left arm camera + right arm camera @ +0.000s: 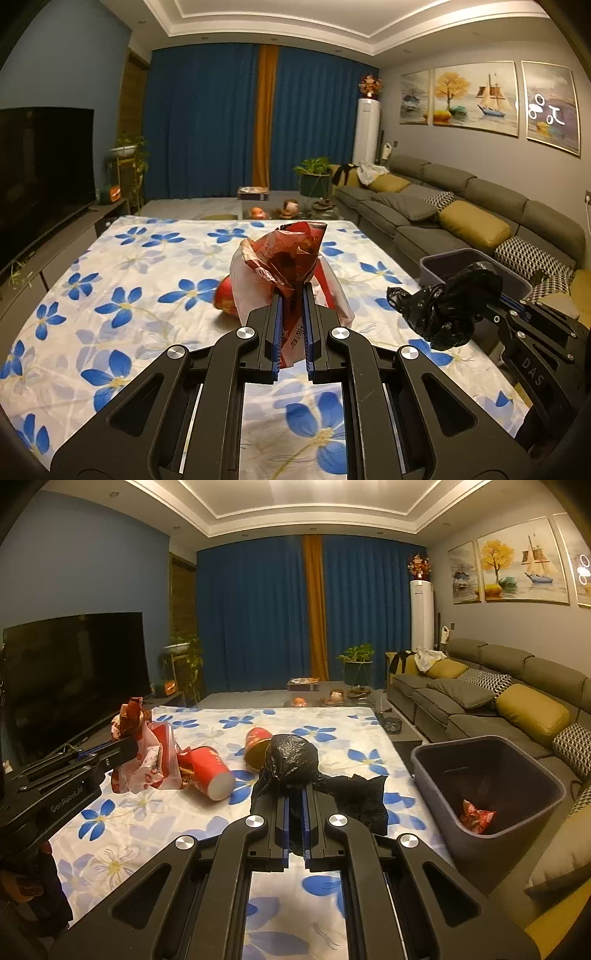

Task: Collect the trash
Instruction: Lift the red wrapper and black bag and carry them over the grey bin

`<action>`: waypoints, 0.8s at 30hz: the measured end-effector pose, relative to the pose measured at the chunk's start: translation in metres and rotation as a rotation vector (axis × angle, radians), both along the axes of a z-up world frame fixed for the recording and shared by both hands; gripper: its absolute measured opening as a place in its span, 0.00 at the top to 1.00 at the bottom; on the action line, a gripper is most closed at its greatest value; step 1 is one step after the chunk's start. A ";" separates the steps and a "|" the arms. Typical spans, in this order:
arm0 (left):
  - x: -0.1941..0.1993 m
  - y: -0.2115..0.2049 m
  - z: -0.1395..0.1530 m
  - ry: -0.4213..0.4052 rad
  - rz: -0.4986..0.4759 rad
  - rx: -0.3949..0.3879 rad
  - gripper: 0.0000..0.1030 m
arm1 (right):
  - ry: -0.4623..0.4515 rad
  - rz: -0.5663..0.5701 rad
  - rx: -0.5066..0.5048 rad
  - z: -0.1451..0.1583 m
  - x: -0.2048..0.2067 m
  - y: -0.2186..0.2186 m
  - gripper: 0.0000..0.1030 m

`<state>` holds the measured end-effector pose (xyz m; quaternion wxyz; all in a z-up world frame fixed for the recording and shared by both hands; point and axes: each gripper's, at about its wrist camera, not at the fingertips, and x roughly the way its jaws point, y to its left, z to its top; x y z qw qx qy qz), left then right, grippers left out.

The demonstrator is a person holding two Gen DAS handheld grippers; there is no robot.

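My left gripper (292, 291) is shut on a crumpled red and white plastic bag (284, 258), held above the flowered tablecloth (110, 266); it also shows in the right wrist view (147, 753). My right gripper (294, 794) is shut on a knotted black plastic bag (291, 757), also seen in the left wrist view (450, 306). Two red paper cups (210, 771) (256, 746) lie on their sides on the cloth. A grey trash bin (491, 775) stands at the table's right, with a red wrapper (476, 816) inside.
A grey sofa with cushions (498, 701) runs along the right wall behind the bin. A TV (74, 672) stands on a low cabinet to the left. A coffee table with small items (332, 698) and potted plants lie beyond the table.
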<state>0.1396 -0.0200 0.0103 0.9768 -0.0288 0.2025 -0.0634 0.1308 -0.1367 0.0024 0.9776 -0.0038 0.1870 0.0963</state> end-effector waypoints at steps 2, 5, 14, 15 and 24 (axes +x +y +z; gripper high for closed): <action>0.001 -0.007 0.001 -0.004 -0.015 0.001 0.91 | -0.004 -0.010 0.001 0.002 -0.001 -0.007 0.94; 0.003 -0.018 0.002 -0.006 -0.037 0.005 0.91 | -0.012 -0.027 -0.002 0.004 -0.002 -0.017 0.94; 0.014 -0.061 0.010 -0.034 -0.114 0.026 0.91 | -0.047 -0.122 -0.003 0.015 -0.002 -0.060 0.94; 0.016 -0.068 0.011 -0.038 -0.126 0.028 0.91 | -0.051 -0.138 -0.003 0.017 -0.001 -0.066 0.94; 0.034 -0.132 0.019 -0.071 -0.231 0.040 0.91 | -0.068 -0.272 -0.002 0.020 0.010 -0.121 0.94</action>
